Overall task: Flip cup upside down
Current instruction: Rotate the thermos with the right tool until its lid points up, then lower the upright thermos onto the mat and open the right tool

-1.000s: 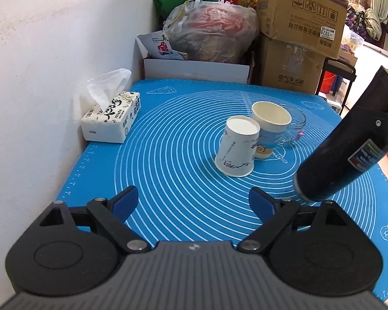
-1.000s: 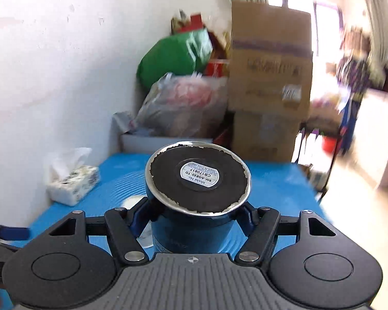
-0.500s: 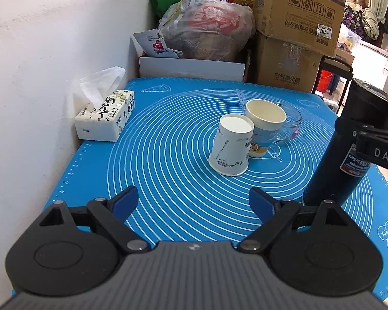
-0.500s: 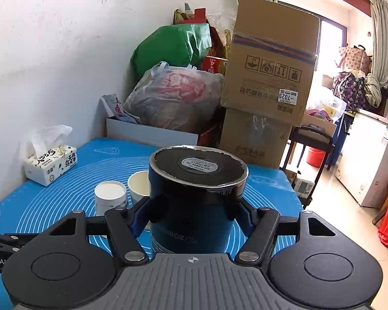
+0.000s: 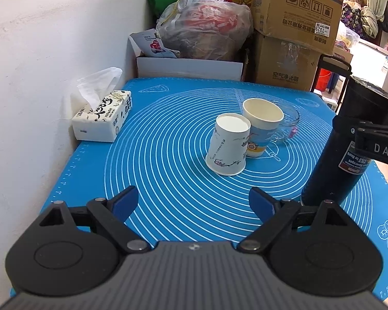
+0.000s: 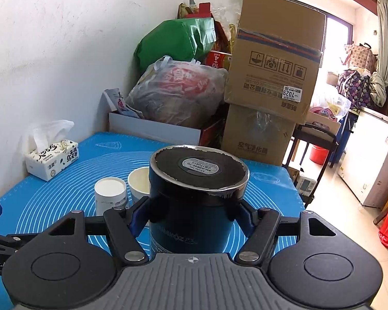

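Note:
A dark blue metal cup [image 6: 194, 206] stands upside down on the blue mat [image 5: 168, 134], its base with a round sticker facing up. My right gripper [image 6: 192, 214] has its pads around the cup's body; they look slightly apart from it. The cup also shows in the left wrist view [image 5: 349, 149] at the right, resting on the mat. My left gripper [image 5: 194, 201] is open and empty, low over the mat's near side.
Two paper cups stand mid-mat: one upside down [image 5: 229, 147], one upright [image 5: 261, 126], with a glass bowl [image 5: 287, 118] behind. A tissue box [image 5: 103, 118] sits at the left by the wall. Bags and cardboard boxes [image 5: 295, 20] are stacked behind the table.
The dark cup went from tilted in the air to standing upside down on the mat. The right gripper's pads have eased outward a little. The left gripper barely moved.

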